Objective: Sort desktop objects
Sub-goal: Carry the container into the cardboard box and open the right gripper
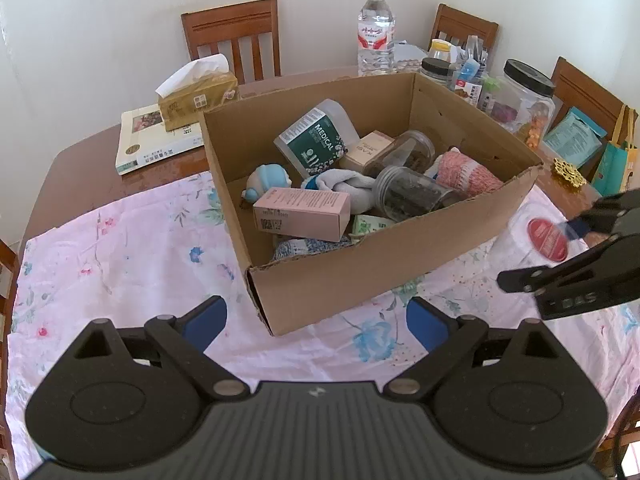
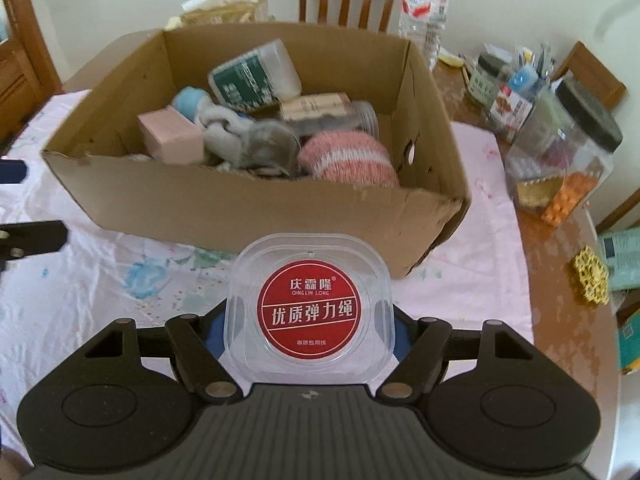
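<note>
A cardboard box [image 1: 360, 268] [image 2: 224, 208] stands on the floral cloth. It holds a green-labelled bottle [image 1: 316, 142], a pink carton [image 1: 304, 212], jars, socks and a pink knitted roll [image 2: 348, 160]. My right gripper [image 2: 308, 328] is shut on a clear square plastic box with a round red label [image 2: 310, 312], held just in front of the cardboard box's near wall. In the left wrist view that gripper [image 1: 560, 248] and the clear box [image 1: 536, 236] show at the right of the cardboard box. My left gripper [image 1: 316, 324] stands open over the cloth, with nothing between its fingers.
On the bare wooden table [image 1: 80, 172] behind lie a book [image 1: 152, 140] with a tissue pack [image 1: 196, 96] on it. A water bottle [image 1: 376, 32], a black-lidded jar [image 1: 524, 100], small containers and a gold coaster [image 2: 592, 276] crowd the right side. Chairs [image 1: 236, 36] ring the table.
</note>
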### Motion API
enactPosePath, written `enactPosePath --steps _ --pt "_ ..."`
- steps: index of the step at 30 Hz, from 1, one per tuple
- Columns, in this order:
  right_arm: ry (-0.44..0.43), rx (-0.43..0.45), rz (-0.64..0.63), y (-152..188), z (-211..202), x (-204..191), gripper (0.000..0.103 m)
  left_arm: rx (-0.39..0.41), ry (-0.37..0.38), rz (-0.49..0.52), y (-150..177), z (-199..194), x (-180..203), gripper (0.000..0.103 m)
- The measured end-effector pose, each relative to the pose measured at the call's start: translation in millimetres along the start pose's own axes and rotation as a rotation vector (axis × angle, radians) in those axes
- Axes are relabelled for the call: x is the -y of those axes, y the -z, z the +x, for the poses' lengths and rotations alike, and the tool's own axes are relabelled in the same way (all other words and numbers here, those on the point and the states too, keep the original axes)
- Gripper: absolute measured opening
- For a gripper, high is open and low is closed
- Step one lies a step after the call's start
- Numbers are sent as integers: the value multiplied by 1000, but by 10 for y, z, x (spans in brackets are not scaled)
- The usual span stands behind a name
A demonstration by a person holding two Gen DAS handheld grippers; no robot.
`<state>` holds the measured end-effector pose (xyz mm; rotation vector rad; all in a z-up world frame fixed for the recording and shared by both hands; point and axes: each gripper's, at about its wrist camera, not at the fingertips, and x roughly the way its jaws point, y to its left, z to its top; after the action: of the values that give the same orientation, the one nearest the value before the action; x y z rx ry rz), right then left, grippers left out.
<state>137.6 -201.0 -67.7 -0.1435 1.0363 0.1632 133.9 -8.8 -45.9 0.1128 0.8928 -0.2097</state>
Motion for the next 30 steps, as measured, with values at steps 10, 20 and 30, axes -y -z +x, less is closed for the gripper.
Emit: enactPosePath --steps 10,20,30 --pt "-13 88 -67 -279 -504 -76 78 28 22 9 -11 -16 -12 96" --pt "-7 172 -141 -708 -597 -111 78 53 -8 4 -26 -41 -78 96" --pt "-70 182 -199 -1104 -332 -300 78 57 -54 -14 -22 -54 -161 96"
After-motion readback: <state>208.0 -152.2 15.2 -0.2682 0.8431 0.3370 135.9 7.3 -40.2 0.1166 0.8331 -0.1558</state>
